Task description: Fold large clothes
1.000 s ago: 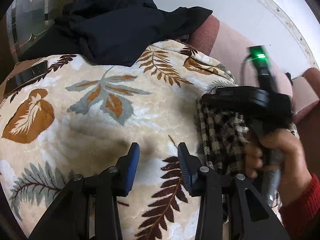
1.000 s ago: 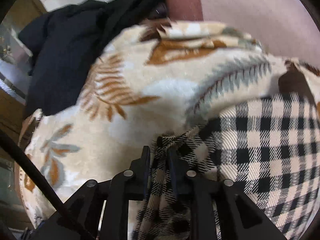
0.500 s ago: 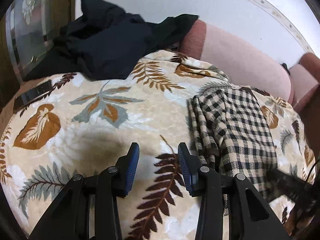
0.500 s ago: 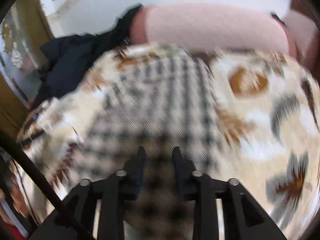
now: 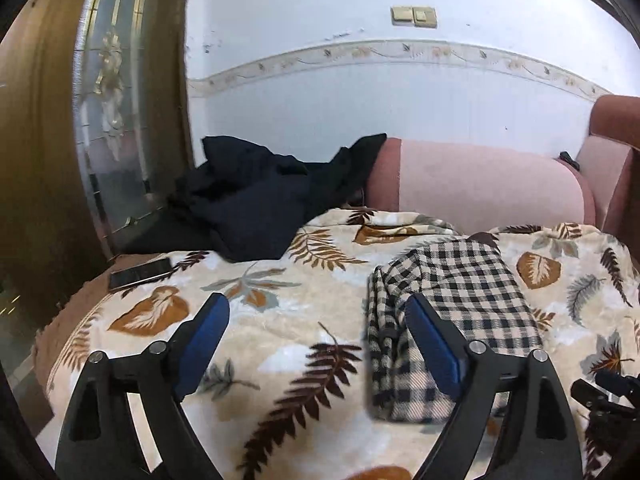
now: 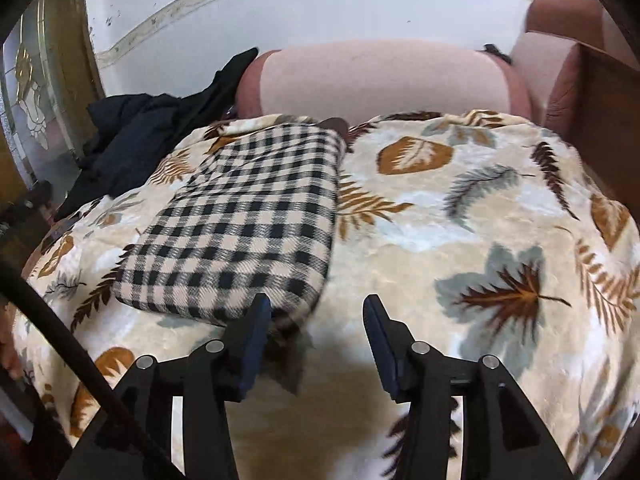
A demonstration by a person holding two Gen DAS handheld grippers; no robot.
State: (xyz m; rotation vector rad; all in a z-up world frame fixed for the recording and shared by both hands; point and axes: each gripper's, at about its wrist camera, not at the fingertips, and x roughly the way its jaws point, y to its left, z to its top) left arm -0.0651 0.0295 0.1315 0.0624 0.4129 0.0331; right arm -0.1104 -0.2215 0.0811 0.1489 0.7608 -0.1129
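Observation:
A black-and-cream checked garment lies folded into a long rectangle on the leaf-patterned blanket. My left gripper hovers over the blanket to the left of the garment, its jaws opening wide with nothing between them. My right gripper hangs over the garment's near right corner, its jaws opening; only blanket shows in the gap and the left finger overlaps the corner's edge. Part of the right gripper's black body shows at the left wrist view's right edge.
A heap of dark clothes lies at the back left against the pink sofa back. A dark phone rests on the blanket's left edge. A wooden door with patterned glass stands at the left.
The right gripper let go of the checked fabric, pulled back to the garment's near end and opened. The left gripper drew back, tilted up and spread wide. The garment now lies flat.

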